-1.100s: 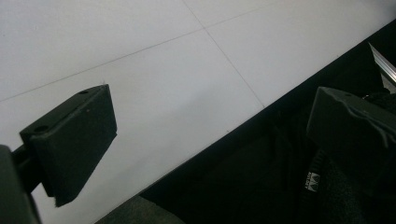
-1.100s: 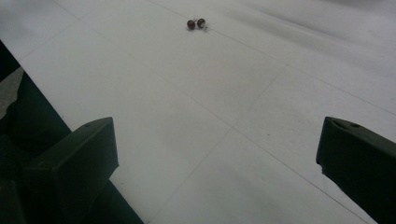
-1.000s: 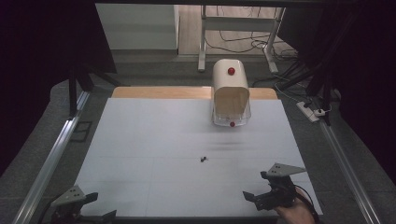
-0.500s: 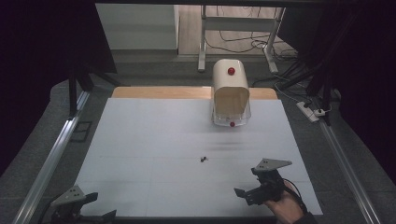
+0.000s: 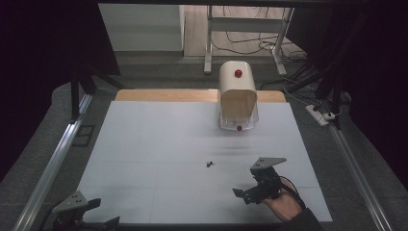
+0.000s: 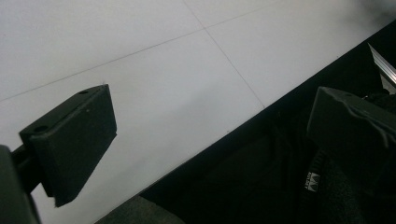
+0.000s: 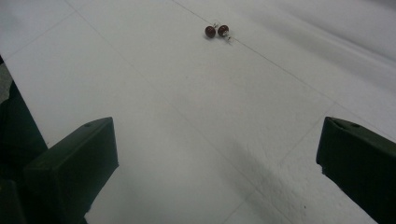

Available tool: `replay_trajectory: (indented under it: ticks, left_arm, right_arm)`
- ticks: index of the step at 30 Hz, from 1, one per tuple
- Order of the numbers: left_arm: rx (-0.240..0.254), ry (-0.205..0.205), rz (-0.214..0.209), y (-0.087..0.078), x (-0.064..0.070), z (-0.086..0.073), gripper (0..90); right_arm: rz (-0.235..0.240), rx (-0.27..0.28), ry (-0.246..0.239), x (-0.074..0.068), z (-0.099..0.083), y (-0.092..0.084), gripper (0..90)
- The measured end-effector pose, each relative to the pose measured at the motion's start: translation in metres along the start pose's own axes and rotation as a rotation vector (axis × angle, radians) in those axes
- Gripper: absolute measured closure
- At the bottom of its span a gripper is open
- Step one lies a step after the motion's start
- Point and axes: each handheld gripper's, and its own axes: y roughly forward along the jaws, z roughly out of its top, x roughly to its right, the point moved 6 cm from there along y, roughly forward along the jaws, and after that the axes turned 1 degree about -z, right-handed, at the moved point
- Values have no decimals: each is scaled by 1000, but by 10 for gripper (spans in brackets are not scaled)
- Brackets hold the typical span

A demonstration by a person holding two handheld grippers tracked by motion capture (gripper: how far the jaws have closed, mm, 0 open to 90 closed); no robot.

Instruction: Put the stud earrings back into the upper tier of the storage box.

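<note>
Right gripper (image 5: 246,193), jaws wide, hovers at five o'clock on the counter (image 5: 159,144); its own view resolves the dark speck (image 5: 210,164) as two red beads (image 7: 216,31). Left gripper (image 5: 103,219), also wide, straddles the seven o'clock edge.

Black blocky-jawed grippers (image 5: 255,188) with grey three-cornered top plates
</note>
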Motion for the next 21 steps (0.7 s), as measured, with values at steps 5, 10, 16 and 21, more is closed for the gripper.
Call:
replay_trajectory:
  ticks: [5,10,16,21]
  left_arm:
    - [0,0,0,0,0,0,17]
    - [0,0,-1,0,0,0,17]
    - [0,0,0,0,0,0,17]
    - [1,-1,-1,0,0,0,17]
  right_arm:
    - [5,-8,4,2,7,7,0]
    - [-12,-22,0,5,14,13,0]
    - [-26,-41,-13,8,22,22,0]
    - [-32,-51,-26,11,28,31,0]
